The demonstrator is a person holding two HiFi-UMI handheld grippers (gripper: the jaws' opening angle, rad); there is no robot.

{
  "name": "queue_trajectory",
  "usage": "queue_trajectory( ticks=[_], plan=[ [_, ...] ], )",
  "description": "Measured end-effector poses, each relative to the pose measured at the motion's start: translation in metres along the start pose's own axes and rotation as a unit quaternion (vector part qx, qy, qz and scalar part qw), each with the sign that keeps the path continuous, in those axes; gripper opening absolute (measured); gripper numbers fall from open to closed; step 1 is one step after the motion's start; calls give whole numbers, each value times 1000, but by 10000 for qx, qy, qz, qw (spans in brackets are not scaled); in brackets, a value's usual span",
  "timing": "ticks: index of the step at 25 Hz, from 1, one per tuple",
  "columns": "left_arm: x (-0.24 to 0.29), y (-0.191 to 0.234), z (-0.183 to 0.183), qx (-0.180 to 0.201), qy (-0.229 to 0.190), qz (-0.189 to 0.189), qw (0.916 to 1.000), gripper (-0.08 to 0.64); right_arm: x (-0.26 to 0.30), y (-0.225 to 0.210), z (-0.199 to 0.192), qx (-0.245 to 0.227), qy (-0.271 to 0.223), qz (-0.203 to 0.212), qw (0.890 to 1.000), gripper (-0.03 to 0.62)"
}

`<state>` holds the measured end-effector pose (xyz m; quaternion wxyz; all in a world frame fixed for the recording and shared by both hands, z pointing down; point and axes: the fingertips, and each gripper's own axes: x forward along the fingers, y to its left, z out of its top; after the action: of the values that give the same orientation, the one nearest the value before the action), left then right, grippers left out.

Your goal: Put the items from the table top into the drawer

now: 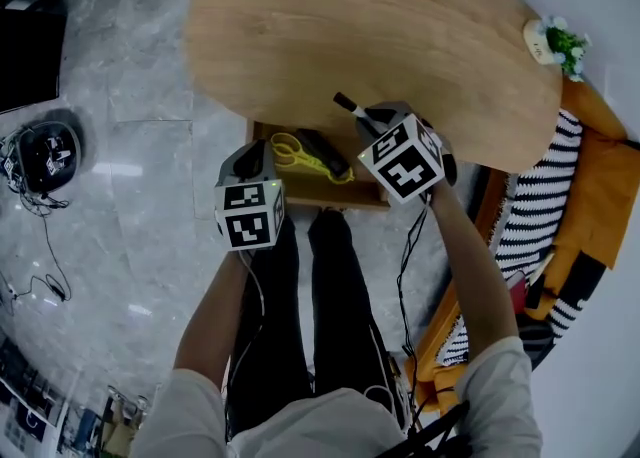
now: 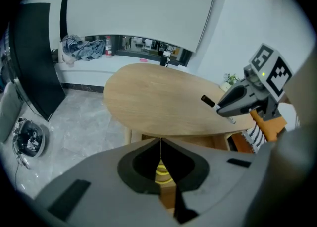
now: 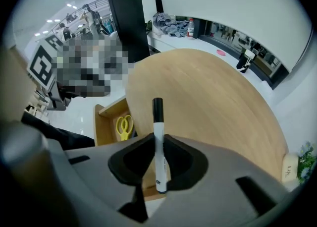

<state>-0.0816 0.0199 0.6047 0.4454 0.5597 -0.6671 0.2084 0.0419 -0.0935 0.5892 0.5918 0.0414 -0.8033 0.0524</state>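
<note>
Grey marble flooring is showing around an oval wooden table [image 1: 400, 26]. Its top is lying almost bare, with only a small potted plant [image 1: 560, 44] sitting at its far right edge. Under the table's near edge a wooden drawer [image 1: 345, 193] is standing pulled open. Yellow scissors [image 1: 292, 152] are lying in its left part, beside a dark item [image 1: 322, 151] too shadowed to name.

The right gripper [image 3: 158, 139] is hanging over the table's near edge, above the drawer's right end. Its fingers are clamping a white marker [image 3: 158, 122] with a black cap. The marker is running lengthwise between the pads, and its cap end is poking out past the fingertips over the tabletop.

The left gripper [image 2: 160, 144] is hovering above the drawer's left front corner, its fingers pressing together with nothing between them. Both grippers are pointing steeply down. A striped cushion [image 1: 540, 201] is lying on an orange seat [image 1: 600, 186] to the right of the table.
</note>
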Motion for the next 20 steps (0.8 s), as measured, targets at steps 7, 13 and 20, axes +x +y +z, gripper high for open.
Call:
queue_trajectory(
  ticks=[7, 13, 20],
  plan=[
    [-6, 16, -26, -104, 172, 34, 9998, 11, 24, 71, -8, -122, 53, 436, 9990, 57],
    [-6, 24, -45, -136, 295, 58, 9995, 11, 48, 91, -34, -18, 272, 423, 9987, 57],
    [-1, 22, -54, -117, 323, 62, 9994, 11, 69, 82, -50, 436, 324, 342, 9979, 110]
  ],
)
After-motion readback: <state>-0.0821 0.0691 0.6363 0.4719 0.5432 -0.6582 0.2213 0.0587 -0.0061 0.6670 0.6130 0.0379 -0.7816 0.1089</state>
